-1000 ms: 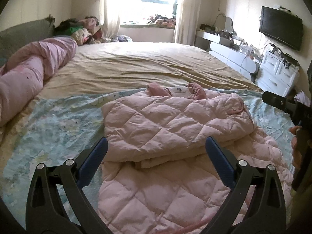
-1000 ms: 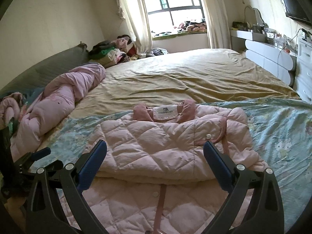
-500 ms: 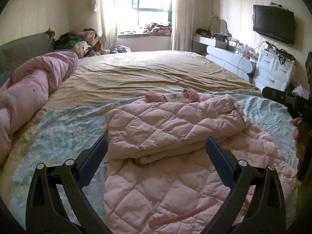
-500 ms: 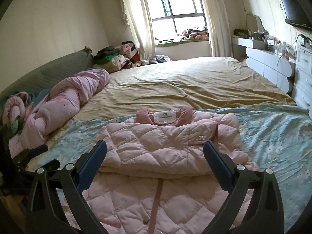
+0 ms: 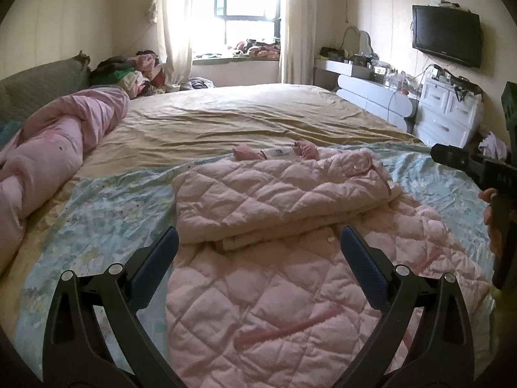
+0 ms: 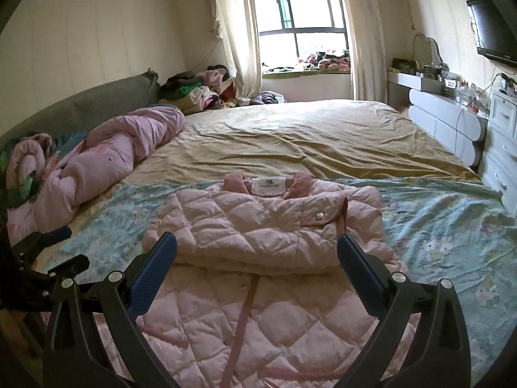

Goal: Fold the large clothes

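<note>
A: Left gripper (image 5: 258,255) spread, empty; coat (image 5: 278,213) just ahead on the bed (image 5: 258,119). A hand (image 5: 492,220) shows far right.

B: Right gripper (image 6: 257,257) spread too; its view shows the coat's label (image 6: 267,187), window (image 6: 300,16) beyond.

Both grippers, left (image 5: 258,255) and right (image 6: 257,253), have pulled back and risen from the coat (image 5: 290,213), so more of its near, unfolded half shows.
</note>
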### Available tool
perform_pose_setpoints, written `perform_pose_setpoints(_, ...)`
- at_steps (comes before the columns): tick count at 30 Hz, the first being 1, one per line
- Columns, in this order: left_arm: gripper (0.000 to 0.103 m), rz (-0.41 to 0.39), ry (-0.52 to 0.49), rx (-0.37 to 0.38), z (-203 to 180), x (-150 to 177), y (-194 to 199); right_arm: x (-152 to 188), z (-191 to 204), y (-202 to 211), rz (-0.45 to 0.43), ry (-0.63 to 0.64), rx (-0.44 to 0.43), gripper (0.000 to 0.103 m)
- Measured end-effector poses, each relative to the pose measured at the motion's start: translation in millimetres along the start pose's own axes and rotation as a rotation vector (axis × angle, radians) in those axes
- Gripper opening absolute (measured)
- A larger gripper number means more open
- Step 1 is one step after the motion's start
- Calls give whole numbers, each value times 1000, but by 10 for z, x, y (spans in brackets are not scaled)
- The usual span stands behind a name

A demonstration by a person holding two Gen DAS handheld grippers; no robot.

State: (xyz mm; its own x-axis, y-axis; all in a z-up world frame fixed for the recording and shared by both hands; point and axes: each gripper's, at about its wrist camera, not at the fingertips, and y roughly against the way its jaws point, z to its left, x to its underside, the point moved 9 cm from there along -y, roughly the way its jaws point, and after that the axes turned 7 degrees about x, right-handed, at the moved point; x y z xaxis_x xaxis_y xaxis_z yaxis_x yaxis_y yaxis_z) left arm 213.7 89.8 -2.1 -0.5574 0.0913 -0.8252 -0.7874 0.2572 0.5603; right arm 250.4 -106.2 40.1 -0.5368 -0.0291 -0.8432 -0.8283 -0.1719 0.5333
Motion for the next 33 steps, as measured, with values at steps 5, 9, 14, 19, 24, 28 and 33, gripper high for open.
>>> perform_pose_setpoints(5, 94, 16, -2, -17, -57, 193, 76, 148, -41, 68, 13, 18, 7, 99)
perform_pose_setpoints(9, 94, 36, 9, -34, -74, 357, 134, 292, -112, 133, 32, 9, 5, 99)
perform_pose_setpoints(14, 94, 41, 33, -45, -94, 487, 235, 429, -213, 209, 49, -8, 1, 99)
perform_pose_setpoints(19, 94, 51, 60, -46, -93, 588, 304, 526, -349, 323, 50, -12, 19, 99)
perform_pose_setpoints(24, 94, 51, 88, -55, -71, 668, 380, 651, -467, 393, 61, -10, 34, 99)
perform_pose_setpoints(28, 94, 56, 97, -74, -37, 729, 435, 754, -540, 412, 74, -10, 44, 99)
perform_pose_setpoints(33, 94, 73, 107, -89, -24, 824, 485, 866, -639, 418, 90, -14, 47, 99)
